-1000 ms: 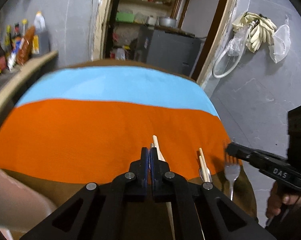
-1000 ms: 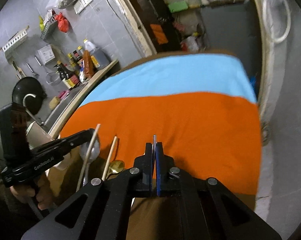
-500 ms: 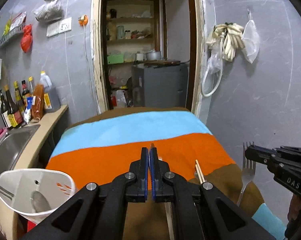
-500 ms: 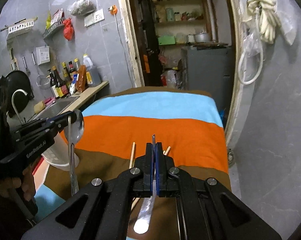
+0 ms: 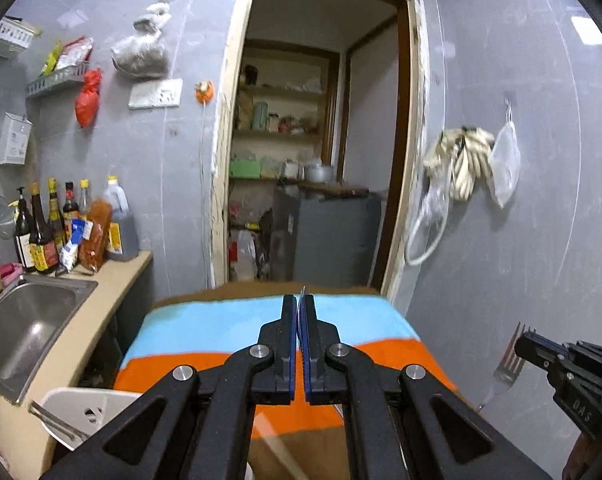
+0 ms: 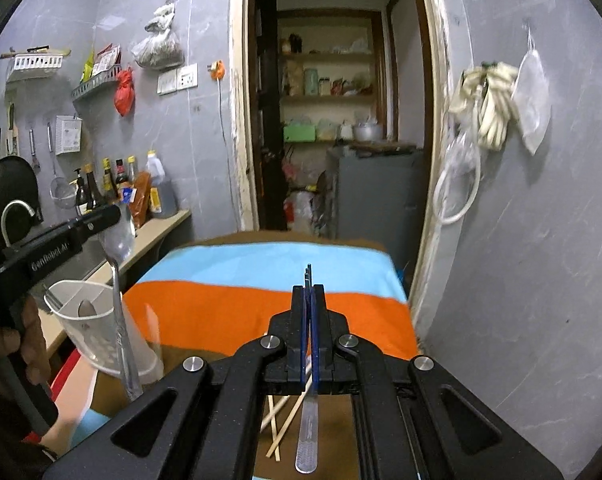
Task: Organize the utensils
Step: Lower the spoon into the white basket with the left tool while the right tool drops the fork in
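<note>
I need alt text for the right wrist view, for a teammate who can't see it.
The right gripper is shut on a fork, handle hanging down over chopsticks on a striped cloth. At left, the left gripper holds a spoon by its bowl above a white utensil holder, beside a kitchen counter.
</note>
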A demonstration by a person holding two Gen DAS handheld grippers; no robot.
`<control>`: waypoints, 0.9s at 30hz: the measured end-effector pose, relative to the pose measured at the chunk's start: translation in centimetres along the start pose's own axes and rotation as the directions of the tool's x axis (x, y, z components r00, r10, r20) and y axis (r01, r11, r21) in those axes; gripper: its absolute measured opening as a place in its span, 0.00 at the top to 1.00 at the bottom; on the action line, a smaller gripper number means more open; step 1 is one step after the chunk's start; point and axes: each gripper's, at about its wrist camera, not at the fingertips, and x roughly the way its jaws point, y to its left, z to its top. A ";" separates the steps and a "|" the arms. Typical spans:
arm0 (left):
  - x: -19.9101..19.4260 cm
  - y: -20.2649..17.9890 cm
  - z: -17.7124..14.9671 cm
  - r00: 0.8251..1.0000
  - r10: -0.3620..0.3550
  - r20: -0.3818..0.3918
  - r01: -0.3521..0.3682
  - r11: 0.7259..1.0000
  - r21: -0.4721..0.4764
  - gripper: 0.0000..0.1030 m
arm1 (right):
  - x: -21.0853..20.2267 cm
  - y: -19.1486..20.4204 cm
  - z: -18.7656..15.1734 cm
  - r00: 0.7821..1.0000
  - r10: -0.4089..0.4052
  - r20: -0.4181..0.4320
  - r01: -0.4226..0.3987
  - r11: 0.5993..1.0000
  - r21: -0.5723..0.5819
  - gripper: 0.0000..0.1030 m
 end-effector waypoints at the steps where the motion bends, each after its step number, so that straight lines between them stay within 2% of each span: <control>1: -0.3 0.2 0.3 1.000 -0.002 0.016 0.002 1.000 -0.004 0.98 | -0.4 0.4 0.3 1.000 -0.010 0.009 0.010 1.000 -0.007 0.98; 8: -2.4 2.4 2.3 0.995 0.009 0.104 -0.008 1.000 -0.008 0.98 | -2.5 2.8 2.8 0.996 -0.029 0.079 0.032 0.999 -0.033 0.98; 13: -3.9 5.1 3.5 0.988 0.069 0.138 -0.069 0.998 -0.010 0.98 | -3.0 5.2 4.0 0.994 -0.004 0.114 0.008 0.999 -0.036 0.98; 16: -5.1 7.6 3.9 0.979 0.129 0.160 -0.127 0.992 -0.025 0.98 | -3.2 7.4 5.0 0.989 0.034 0.143 -0.026 0.998 -0.052 0.98; 22: -7.2 12.4 4.4 0.943 0.269 0.196 -0.266 0.963 -0.042 0.98 | -3.2 12.2 6.6 0.972 0.124 0.200 -0.106 0.990 -0.098 0.98; 27: -7.9 16.2 4.4 0.899 0.386 0.207 -0.380 0.922 -0.071 0.98 | -2.1 15.8 7.2 0.962 0.182 0.202 -0.154 0.977 -0.150 0.98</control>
